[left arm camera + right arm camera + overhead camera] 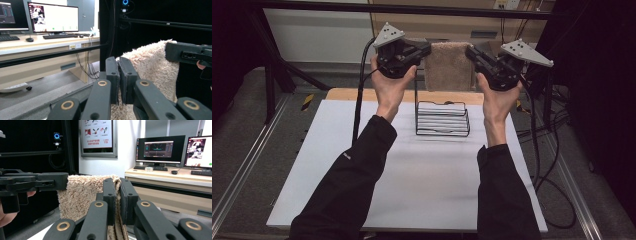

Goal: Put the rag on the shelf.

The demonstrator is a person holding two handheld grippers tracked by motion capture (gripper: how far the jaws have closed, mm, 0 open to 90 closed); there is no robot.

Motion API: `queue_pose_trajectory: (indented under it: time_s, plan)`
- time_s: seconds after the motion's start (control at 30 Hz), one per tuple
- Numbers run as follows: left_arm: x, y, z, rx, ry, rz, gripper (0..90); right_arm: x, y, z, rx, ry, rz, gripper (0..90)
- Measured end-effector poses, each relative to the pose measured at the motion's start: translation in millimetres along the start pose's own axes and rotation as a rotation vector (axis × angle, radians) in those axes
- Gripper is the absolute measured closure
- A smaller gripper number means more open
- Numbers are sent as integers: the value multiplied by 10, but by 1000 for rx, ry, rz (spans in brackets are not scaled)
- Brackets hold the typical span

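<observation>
High view: left gripper (424,50) and right gripper (472,52) hold a beige towel (449,67) stretched aloft above the wire rack (443,119) on the counter (412,170). Each gripper's jaws are clenched on a top corner. Judged step: hanging; next, lower it squarely onto the rack. A wall poster (98,132) reads "119".

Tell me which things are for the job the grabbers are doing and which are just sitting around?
Probably part of the job:
- fluffy towel, held up by its top corners
- left gripper, shut on one corner
- right gripper, shut on the other
- wire rack on the white table, likely

Just around:
- monitors, keyboard, desk
- wall poster
</observation>
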State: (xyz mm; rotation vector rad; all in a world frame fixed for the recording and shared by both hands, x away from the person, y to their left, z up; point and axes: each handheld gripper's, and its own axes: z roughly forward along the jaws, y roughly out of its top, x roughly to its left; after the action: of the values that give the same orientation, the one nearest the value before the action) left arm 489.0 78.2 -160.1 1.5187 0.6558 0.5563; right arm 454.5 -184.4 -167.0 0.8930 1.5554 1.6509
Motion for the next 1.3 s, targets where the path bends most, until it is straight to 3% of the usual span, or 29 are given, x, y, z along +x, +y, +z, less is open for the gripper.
queue_pose_trajectory:
  time_s: [0.43, 0.93, 1.3]
  plan:
    - [127, 128, 226, 29, 52, 43, 864, -155, 55, 231, 5, -12, 14, 845]
    - [329, 56, 438, 48, 72, 37, 864, -304, -44, 488, 24, -11, 18, 845]
    - [397, -17, 527, 65, 80, 71, 864, -380, -127, 590, 35, -10, 0, 844]
